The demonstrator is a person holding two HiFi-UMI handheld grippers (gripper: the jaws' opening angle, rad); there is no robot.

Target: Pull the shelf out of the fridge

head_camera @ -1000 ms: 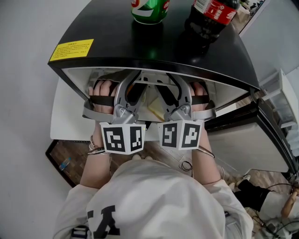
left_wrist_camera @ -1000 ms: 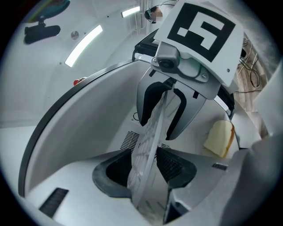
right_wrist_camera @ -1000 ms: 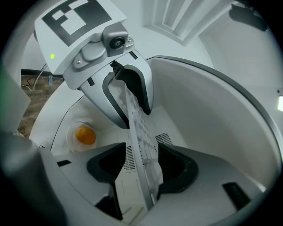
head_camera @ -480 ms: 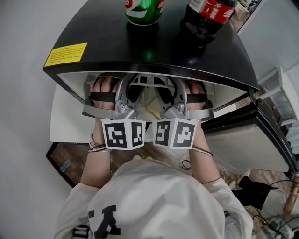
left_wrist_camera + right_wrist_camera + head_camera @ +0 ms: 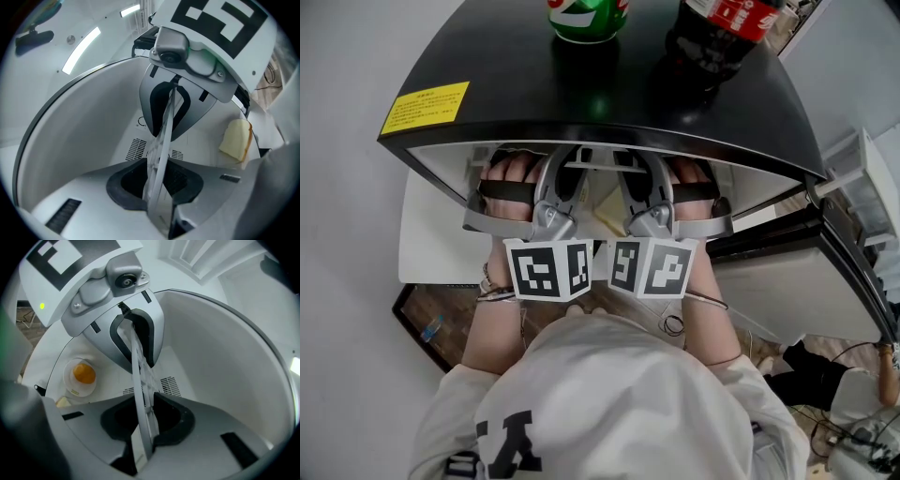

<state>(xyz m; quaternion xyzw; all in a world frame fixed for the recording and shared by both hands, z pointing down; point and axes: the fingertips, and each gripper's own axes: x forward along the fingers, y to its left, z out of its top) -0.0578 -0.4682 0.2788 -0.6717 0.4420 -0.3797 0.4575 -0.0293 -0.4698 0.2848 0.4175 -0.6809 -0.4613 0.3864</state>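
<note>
Both forearms reach straight forward, to 12 o'clock from the person's body, and go in under the black top of the fridge (image 5: 600, 94). The left hand (image 5: 508, 178) and the right hand (image 5: 694, 178) each wrap a gripper handle, knuckles up, side by side. The marker cubes point back at 6 o'clock, just outside the opening.

The jaws of the left gripper (image 5: 159, 187) are closing. The clear shelf (image 5: 164, 136) stands between them, seen from its edge as a thin strip that runs from 12 to 6 o'clock. The pads lie against it on both sides. The jaws of the right gripper (image 5: 145, 423) are closing too, and the same shelf edge passes between them with the pads against it.

Inside the fridge, a slice of bread (image 5: 236, 140) lies at 3 o'clock from the left jaws. An egg (image 5: 83, 375) in a small round dish lies at 9 o'clock from the right jaws.

On top of the fridge, a green bottle (image 5: 586, 14) and a cola bottle (image 5: 722, 28) stand at the far edge, at 12 o'clock.
</note>
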